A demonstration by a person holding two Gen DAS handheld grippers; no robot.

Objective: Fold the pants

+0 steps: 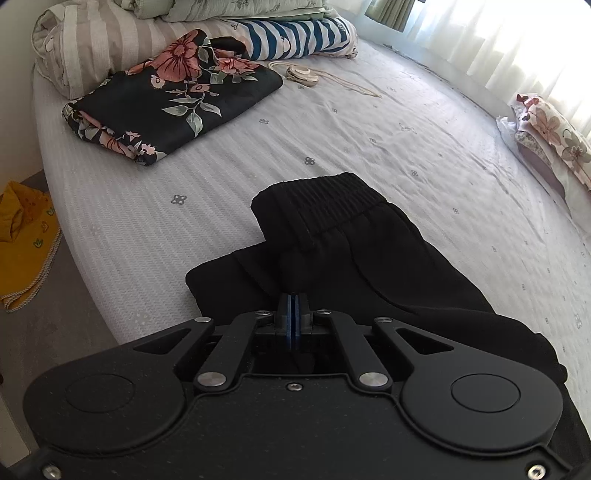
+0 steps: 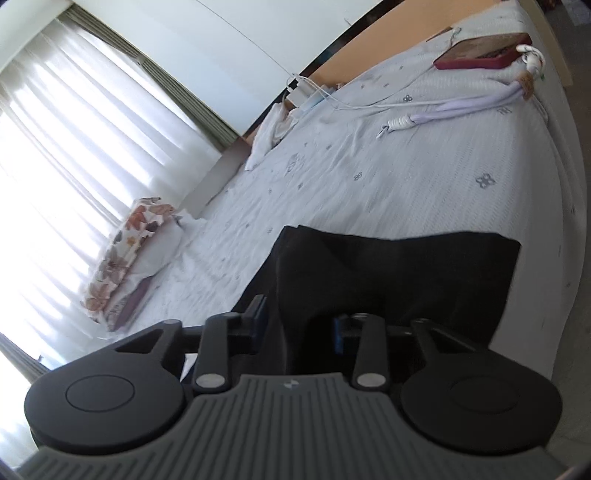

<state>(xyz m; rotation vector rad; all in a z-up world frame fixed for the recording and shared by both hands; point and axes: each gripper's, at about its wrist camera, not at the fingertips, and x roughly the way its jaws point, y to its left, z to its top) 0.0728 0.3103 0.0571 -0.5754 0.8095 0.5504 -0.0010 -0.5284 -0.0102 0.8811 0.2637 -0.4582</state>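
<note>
Black pants (image 1: 351, 251) lie on the white bed sheet (image 1: 184, 236), ribbed waistband pointing away from me in the left wrist view. My left gripper (image 1: 294, 301) is shut, its blue pads pressed together right at the near part of the pants; whether cloth is pinched between them I cannot tell. In the right wrist view the pants (image 2: 399, 273) show as a flat dark panel with a fold of cloth rising between the fingers. My right gripper (image 2: 297, 325) is open, jaws wide apart around that fold.
A folded black floral garment (image 1: 173, 96), a striped blue-white bundle (image 1: 299, 35) and a corded controller (image 1: 303, 75) lie at the far end. A floral pillow (image 1: 554, 136) is by the curtain. A yellow cloth (image 1: 26, 236) lies on the floor left. A red book (image 2: 484, 51) and cables (image 2: 461, 107) lie on the bed.
</note>
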